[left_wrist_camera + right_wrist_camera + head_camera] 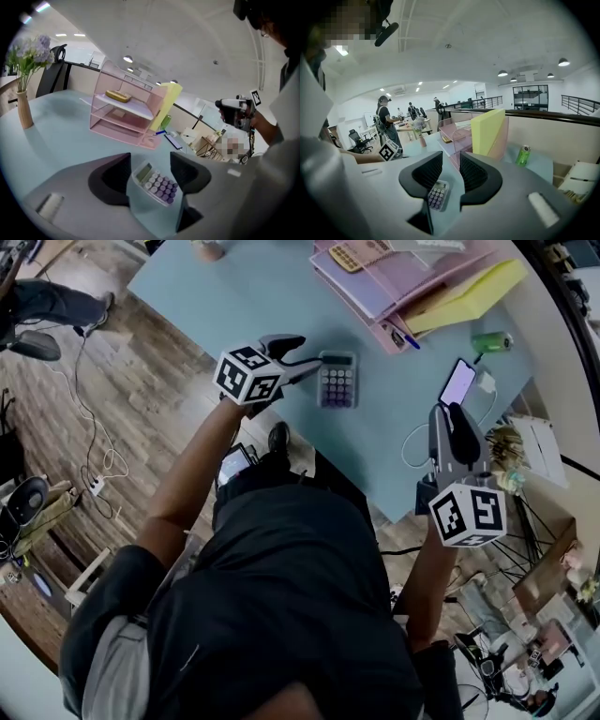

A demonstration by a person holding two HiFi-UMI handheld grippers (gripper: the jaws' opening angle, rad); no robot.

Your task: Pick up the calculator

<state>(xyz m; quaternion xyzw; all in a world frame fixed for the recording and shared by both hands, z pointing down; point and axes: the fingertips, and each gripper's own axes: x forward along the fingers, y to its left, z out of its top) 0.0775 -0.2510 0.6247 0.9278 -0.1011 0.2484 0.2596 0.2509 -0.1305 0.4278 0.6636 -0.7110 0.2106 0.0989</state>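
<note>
calculator flat on table; left gripper released, jaws straddling it. approach judged; lowering, then clenching required.

The pale lilac pocket calculator is partly covered in the right gripper view, where its left edge runs behind one dark jaw of the right tool. The print on its keys is too small to read in any view. In the head view the picture's top cuts off the pink tiered plastic paper tray at the far edge of the pale blue tabletop, and also the tan vase. The black smartphone has its lower end behind the right tool. The green drink can has its base hidden by that tool's body.
</note>
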